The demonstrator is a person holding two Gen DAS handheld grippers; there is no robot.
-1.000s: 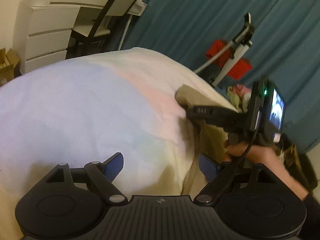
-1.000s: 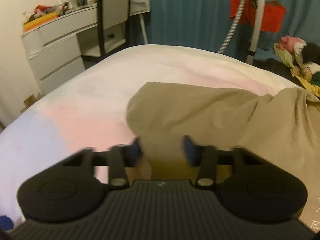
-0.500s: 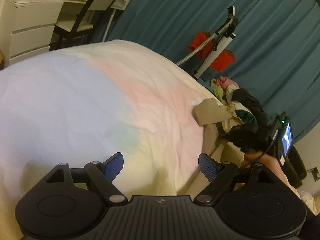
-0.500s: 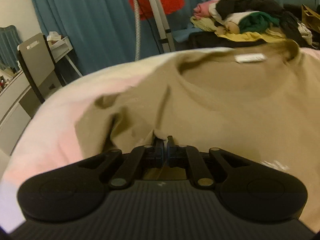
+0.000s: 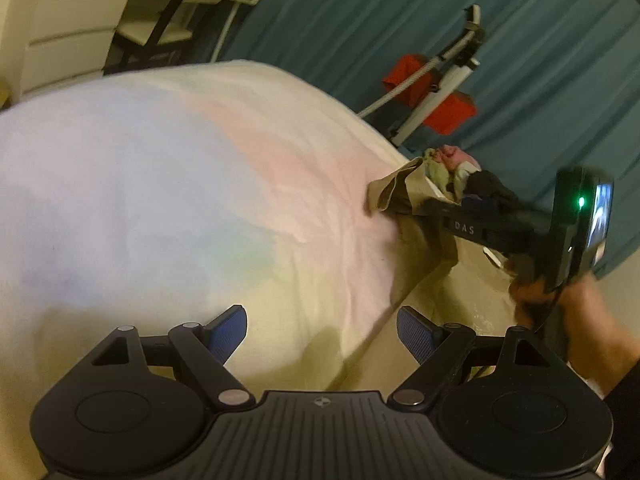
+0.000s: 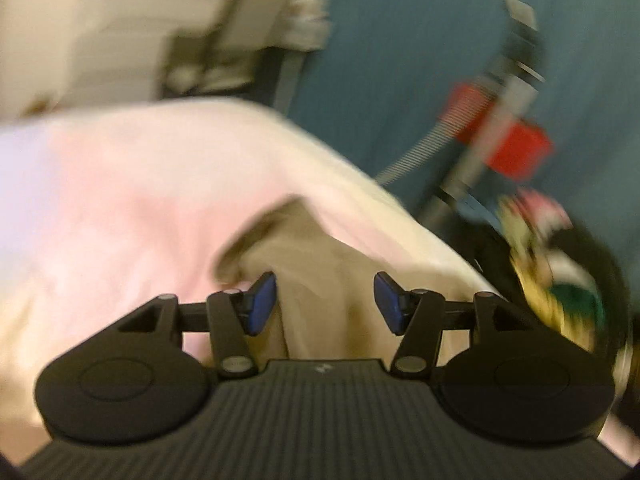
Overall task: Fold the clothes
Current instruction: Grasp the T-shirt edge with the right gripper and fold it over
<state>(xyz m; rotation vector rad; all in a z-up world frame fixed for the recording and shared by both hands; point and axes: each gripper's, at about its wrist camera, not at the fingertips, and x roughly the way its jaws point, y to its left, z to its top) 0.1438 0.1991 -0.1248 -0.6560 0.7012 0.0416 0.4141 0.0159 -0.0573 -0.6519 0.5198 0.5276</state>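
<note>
The left gripper hovered spread over the pastel bedsheet. The right gripper was opening above the crumpled tan cotton shirt, pinching nothing.

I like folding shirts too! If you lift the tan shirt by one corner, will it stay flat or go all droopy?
Probably droopy. The tan shirt already lies creased and bunched on the bedsheet, so it looks soft and floppy. It likely weighs little and would sag from whatever point is pinched. The right gripper, its jaws opening, has cloth between them.

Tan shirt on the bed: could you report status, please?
Left hand-held gripper open, empty. Right hand-held gripper opening, pads clear of tan shirt. Nothing in the way.
</note>
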